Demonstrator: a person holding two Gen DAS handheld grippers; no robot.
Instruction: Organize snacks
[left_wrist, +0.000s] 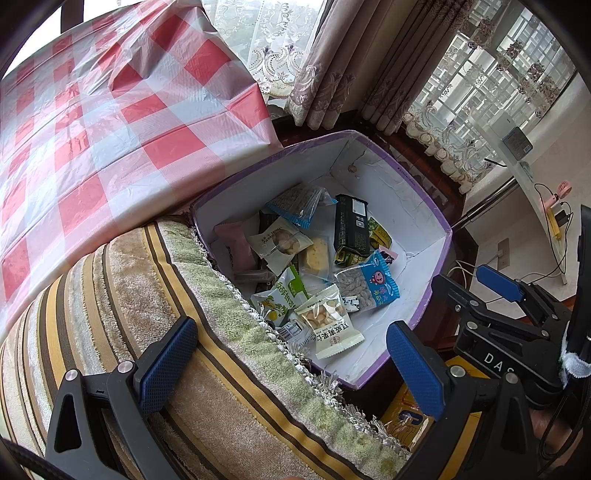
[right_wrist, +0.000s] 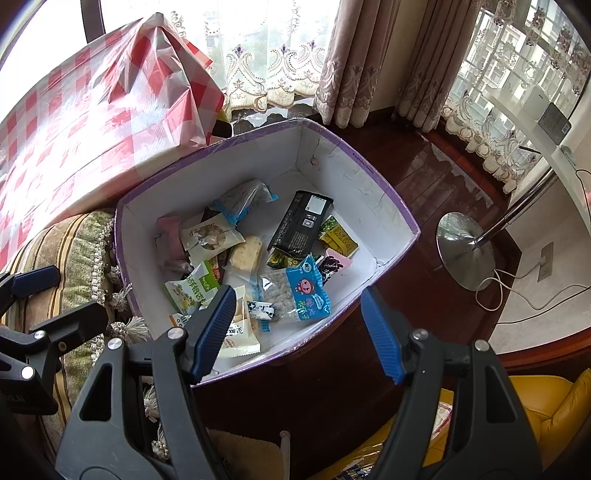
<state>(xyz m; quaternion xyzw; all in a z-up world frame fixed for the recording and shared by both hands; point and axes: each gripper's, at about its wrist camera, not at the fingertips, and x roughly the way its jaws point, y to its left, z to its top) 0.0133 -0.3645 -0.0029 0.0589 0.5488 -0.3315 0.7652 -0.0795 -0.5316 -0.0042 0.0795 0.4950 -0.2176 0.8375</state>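
A white box with a purple rim (left_wrist: 402, 173) (right_wrist: 351, 151) stands beside a cushion and holds several snack packets. Among them are a black packet (left_wrist: 351, 225) (right_wrist: 301, 225), a blue packet of nuts (left_wrist: 369, 284) (right_wrist: 295, 291), a white packet (left_wrist: 332, 325) (right_wrist: 236, 332) and a green-white packet (left_wrist: 280, 295) (right_wrist: 192, 288). My left gripper (left_wrist: 291, 365) hangs open over the box's near corner and the cushion edge, holding nothing. My right gripper (right_wrist: 297, 332) is open too, above the box's near rim, with nothing between its fingers. One of its blue pads (left_wrist: 498, 283) shows in the left wrist view.
A red-and-white checked tablecloth (left_wrist: 110, 129) (right_wrist: 74, 122) overhangs the box's far left side. A striped fringed cushion (left_wrist: 147, 295) (right_wrist: 74, 243) lies left of the box. A lamp's metal base (right_wrist: 465, 247) and white cables sit on the dark wood floor at right. Yellow upholstery (right_wrist: 546, 406) is at lower right.
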